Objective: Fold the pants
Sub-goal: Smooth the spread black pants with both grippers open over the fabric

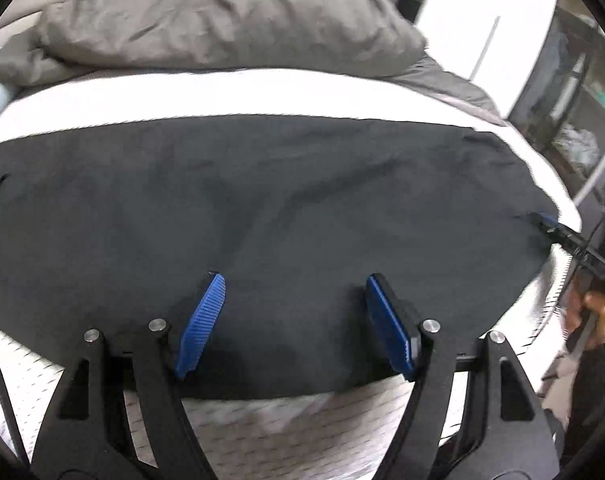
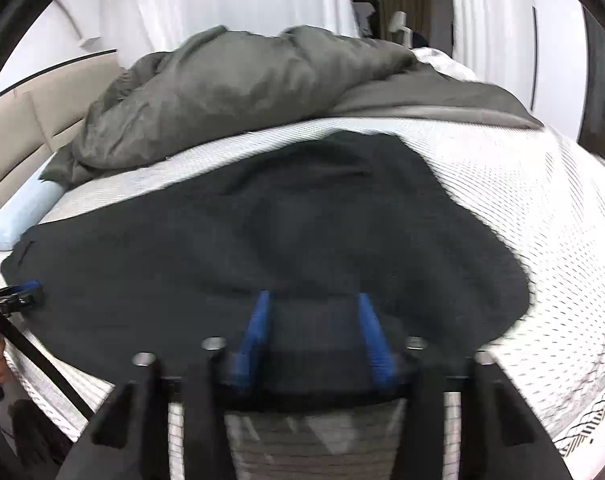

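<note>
Black pants (image 1: 262, 184) are lying flat on the bed (image 1: 262, 432), unlabelled, under both grippers; left gripper (image 1: 294, 320) and right gripper (image 2: 312, 336) are hovering released, grasping nothing.

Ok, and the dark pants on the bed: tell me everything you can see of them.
The pants are black, of soft matte cloth, spread flat in one broad panel across the white textured mattress, with shallow wrinkles. The near edge runs along the bed's front; behind lies a heaped grey duvet, apart from them. The left tool stands open over the near edge. The right tool is open over the pants' other end. A slit shows near the pants' left end.
</note>
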Action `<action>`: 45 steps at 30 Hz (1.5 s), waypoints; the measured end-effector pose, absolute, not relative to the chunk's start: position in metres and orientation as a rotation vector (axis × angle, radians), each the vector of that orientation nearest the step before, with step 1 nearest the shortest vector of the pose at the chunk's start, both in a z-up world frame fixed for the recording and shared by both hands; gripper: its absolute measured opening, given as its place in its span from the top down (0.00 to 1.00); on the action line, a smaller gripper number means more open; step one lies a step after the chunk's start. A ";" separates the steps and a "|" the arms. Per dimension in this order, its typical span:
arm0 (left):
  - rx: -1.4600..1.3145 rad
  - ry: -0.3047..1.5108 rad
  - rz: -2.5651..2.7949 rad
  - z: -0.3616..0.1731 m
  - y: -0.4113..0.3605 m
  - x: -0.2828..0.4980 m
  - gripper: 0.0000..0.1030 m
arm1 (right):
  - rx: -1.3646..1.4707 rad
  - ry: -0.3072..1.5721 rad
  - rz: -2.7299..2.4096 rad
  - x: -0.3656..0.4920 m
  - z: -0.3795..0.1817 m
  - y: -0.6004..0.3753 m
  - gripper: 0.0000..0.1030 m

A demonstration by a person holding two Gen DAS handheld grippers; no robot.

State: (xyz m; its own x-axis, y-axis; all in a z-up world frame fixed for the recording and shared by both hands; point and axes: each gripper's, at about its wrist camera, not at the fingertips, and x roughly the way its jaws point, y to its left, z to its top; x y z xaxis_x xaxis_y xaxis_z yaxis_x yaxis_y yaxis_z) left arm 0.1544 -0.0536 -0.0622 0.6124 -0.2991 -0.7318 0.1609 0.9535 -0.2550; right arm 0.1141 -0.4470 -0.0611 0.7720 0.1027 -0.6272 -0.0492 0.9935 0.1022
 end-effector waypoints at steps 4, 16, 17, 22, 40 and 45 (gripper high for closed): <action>-0.126 0.903 -0.261 -0.069 -0.090 0.175 0.32 | -0.022 0.658 0.264 0.132 -0.049 -0.349 0.30; -0.269 0.907 -0.123 -0.086 0.024 0.171 0.94 | -0.180 0.739 0.010 0.176 -0.087 -0.386 0.28; -0.295 0.906 -0.114 -0.087 0.035 0.171 0.95 | -0.154 0.736 -0.024 0.176 -0.085 -0.407 0.40; -0.334 0.906 -0.095 -0.084 0.040 0.177 0.94 | -0.091 0.754 0.037 0.169 -0.073 -0.421 0.39; -0.183 0.998 -0.149 -0.088 -0.036 0.251 0.42 | -0.254 0.868 0.207 0.238 -0.081 -0.320 0.51; -0.231 0.971 -0.081 -0.092 0.008 0.252 0.42 | -0.098 0.850 0.053 0.234 -0.077 -0.452 0.66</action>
